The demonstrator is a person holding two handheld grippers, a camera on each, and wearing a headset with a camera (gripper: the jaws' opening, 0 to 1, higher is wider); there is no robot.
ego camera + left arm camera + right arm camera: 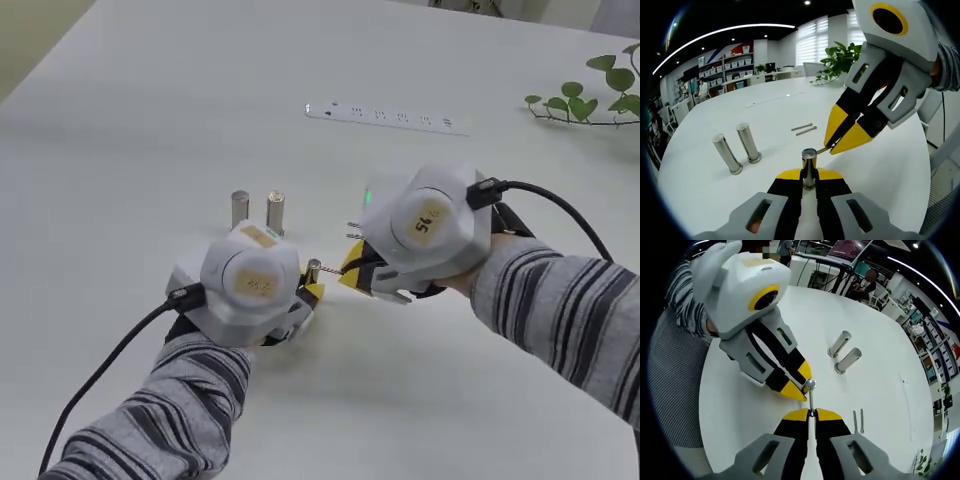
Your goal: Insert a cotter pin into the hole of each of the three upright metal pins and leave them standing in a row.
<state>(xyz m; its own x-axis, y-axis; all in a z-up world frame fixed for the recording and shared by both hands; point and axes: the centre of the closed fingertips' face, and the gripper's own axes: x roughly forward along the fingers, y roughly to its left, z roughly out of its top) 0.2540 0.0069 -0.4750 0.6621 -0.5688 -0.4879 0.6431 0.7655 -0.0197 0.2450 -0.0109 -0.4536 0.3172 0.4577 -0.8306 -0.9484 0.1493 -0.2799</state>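
Cotter pin brought to the held metal pin
The left gripper (pixel 799 381) clamps an upright metal pin (pixel 809 165). The right gripper (pixel 811 413) pinches a cotter pin (pixel 811 400), its tip at that pin's head. Two other metal pins (pixel 748 142) stand ahead-left of the left gripper.

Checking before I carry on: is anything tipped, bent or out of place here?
Nothing stands out. Two free metal pins stand upright side by side, two spare cotter pins lie flat on the table, and the left gripper holds the third pin upright.

Your grey, yellow-tipped left gripper (pixel 311 291) is clamped tight, pointing right. Your right gripper (pixel 349 272), pinched closed, faces it, tips almost touching.
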